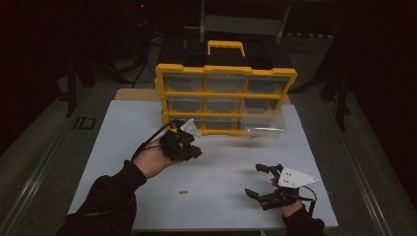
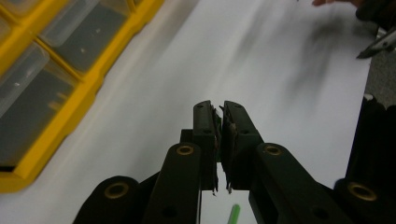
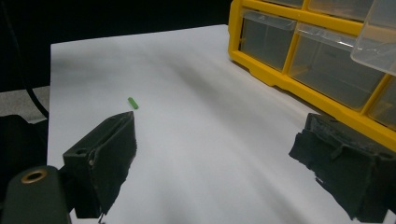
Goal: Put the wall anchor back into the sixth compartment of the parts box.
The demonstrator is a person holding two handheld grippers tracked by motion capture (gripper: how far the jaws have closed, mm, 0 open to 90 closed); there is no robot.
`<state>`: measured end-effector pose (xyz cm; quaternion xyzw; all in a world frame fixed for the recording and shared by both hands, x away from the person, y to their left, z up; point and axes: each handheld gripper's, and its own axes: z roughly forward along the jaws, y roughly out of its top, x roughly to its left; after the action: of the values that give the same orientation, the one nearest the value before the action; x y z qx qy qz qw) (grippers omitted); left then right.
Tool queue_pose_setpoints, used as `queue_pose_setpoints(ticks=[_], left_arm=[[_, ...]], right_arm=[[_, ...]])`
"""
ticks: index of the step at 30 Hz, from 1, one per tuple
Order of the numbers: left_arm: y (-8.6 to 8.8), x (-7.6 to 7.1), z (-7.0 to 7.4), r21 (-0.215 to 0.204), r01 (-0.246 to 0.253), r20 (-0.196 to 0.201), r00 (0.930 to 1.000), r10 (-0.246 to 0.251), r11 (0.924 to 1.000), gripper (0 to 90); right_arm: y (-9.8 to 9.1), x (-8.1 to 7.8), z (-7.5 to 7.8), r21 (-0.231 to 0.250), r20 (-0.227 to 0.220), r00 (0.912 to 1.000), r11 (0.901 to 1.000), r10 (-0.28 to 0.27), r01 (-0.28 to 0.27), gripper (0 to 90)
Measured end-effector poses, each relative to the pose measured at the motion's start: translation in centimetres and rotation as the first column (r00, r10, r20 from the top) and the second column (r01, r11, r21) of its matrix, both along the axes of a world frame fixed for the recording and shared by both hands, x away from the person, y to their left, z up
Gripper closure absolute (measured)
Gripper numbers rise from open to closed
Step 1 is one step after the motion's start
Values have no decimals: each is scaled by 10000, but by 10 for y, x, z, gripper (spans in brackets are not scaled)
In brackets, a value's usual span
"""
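1. Right gripper [image 3: 212,154]: its two black jaws rise from the lower edge and stand wide apart, with nothing between them.
2. Counter [image 3: 196,107]: a white surface running from the jaws to a dark background at the top.
3. Green piece [image 3: 133,103]: a small, short stick lying flat on the counter, just beyond the tip of the left-hand jaw and apart from it.
4. Yellow organiser [image 3: 280,79]: a yellow-framed case at the upper right, standing on the counter, with clear drawers set in rows.
5. Clear drawer [image 3: 378,42]: one transparent drawer at the upper right corner, standing out in front of the frame.
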<state>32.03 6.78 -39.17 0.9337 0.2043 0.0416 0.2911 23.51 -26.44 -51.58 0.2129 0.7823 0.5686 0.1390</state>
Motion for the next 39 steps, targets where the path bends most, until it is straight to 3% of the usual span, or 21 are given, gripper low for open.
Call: queue_pose_setpoints(ticks=[19,31,39], left_arm=[[-8,13,44,-147,-46,531,9986,54,9999,836],[-17,21,55,-39,-63,706,9975,66,10000,836],[-28,28,79,-222,-104,820,9966,122,9997,837]], right_arm=[[0,0,0,37,27,10000,10000,-27,27,107],[0,0,0,43,29,10000,10000,-27,27,108],[-1,0,0,26,17,10000,10000,-26,26,107]])
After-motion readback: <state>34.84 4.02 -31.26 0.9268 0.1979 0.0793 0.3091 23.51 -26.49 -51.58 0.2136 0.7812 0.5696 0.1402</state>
